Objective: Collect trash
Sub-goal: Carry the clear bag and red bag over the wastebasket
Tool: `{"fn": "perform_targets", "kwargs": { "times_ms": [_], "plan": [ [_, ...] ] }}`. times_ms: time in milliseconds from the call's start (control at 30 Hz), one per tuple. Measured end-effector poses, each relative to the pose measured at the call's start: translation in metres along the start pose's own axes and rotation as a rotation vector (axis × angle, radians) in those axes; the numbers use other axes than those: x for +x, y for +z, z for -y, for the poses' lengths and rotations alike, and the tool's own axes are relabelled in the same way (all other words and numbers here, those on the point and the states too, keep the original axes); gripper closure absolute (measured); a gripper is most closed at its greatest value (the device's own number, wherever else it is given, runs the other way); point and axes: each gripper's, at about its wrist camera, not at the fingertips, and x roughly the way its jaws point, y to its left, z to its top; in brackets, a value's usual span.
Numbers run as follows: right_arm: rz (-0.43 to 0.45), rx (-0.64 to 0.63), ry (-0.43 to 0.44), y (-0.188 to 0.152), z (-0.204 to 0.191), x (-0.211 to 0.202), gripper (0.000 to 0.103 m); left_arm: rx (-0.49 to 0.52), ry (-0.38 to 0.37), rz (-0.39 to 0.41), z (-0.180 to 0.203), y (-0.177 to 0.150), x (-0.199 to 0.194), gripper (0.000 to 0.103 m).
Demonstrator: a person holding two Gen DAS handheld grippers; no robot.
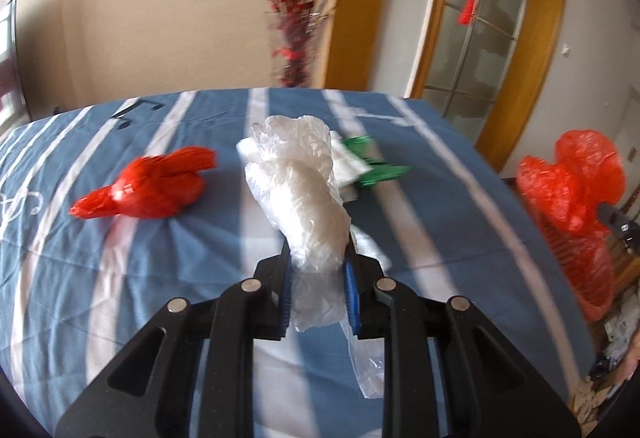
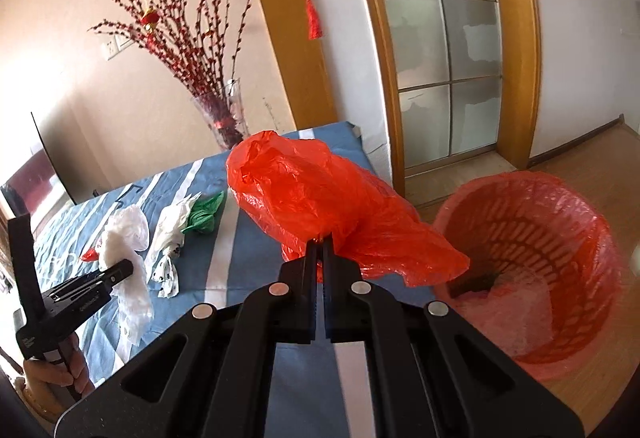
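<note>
Left wrist view: the left gripper [image 1: 320,278] pinches a crumpled white plastic bag [image 1: 298,189], its blue pads pressed on the lower neck, above the striped bedcover [image 1: 80,270]. A loose tail hangs below the jaws; it could snag or slide free in transit. A knotted red bag [image 1: 148,187] lies toward the bed's left edge and a green-and-white wrapper [image 1: 368,165] near the far edge, both uncollected.

Right wrist view: the right gripper [image 2: 319,250] is pressed tight on a thin fold of a billowing red plastic bag [image 2: 320,197], held over the bed's right edge just beside the red-lined basket [image 2: 528,270]. So little film is caught that it may tear or slip short of the rim.

Only this view shows the basket's open mouth; a dark item inside is probably earlier trash.
</note>
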Motion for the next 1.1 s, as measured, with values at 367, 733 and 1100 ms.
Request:
{"fn": "perform_targets", "kwargs": {
  "times_ms": [367,733,1100],
  "plan": [
    [0.053,0.05,-0.082,-0.002,0.046,-0.028,0.1,0.079,-0.197,0.003,0.094,0.003,-0.011,0.081],
    [0.091,0.138,-0.161,-0.005,0.101,-0.05,0.1,0.18,-0.336,-0.01,0.18,-0.001,-0.008,0.08],
    [0.11,0.198,-0.211,-0.005,0.146,-0.058,0.1,0.23,-0.428,-0.048,0.245,-0.003,0.006,0.08]
  ]
}}
